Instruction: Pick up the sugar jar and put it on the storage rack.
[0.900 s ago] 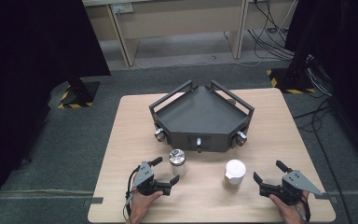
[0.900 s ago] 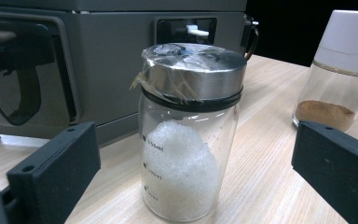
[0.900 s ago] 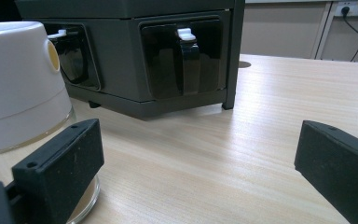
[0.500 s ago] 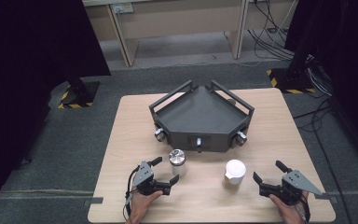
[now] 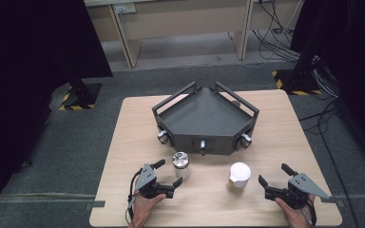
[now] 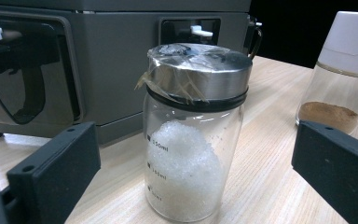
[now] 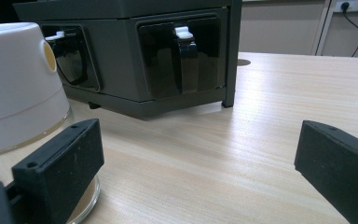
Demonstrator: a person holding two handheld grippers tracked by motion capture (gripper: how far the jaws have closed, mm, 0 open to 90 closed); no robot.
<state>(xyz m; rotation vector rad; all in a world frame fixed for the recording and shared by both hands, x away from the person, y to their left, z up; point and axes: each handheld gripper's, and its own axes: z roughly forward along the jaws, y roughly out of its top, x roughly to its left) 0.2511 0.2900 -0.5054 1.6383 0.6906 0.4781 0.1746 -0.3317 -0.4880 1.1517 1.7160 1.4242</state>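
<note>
Pale wood table [image 5: 123,142] is seen from above, with a dark grey tray [image 5: 204,118] set at its middle, toward the far edge. Knobs are fitted on the tray's near faces.

Left gripper [image 5: 167,174] is held low near the front edge, left of centre, by the left hand [image 5: 145,206]. Its jaws are spread wide and nothing is gripped. A glass jar [image 5: 181,165] with a metal lid is stood upright just beyond the jaw tips, close to the tray's near face. In the left gripper view the jar [image 6: 193,135] is seen between the two jaws but ahead of them, untouched. White grains are heaped in its lower half, clear film is stretched over the lid, and printed marks are seen on the glass.

A second jar [image 5: 239,178], white-capped, is stood upright to the right of the first, well apart from it, nearer the front edge. Brown powder is seen at its bottom in the left gripper view [image 6: 345,70].

Right gripper [image 5: 273,175] is held near the front right corner by the right hand [image 5: 297,213]. Its jaws are also spread wide, with nothing held. In the right gripper view the white cap [image 7: 16,93] is seen just behind the left jaw; contact cannot be told.
</note>
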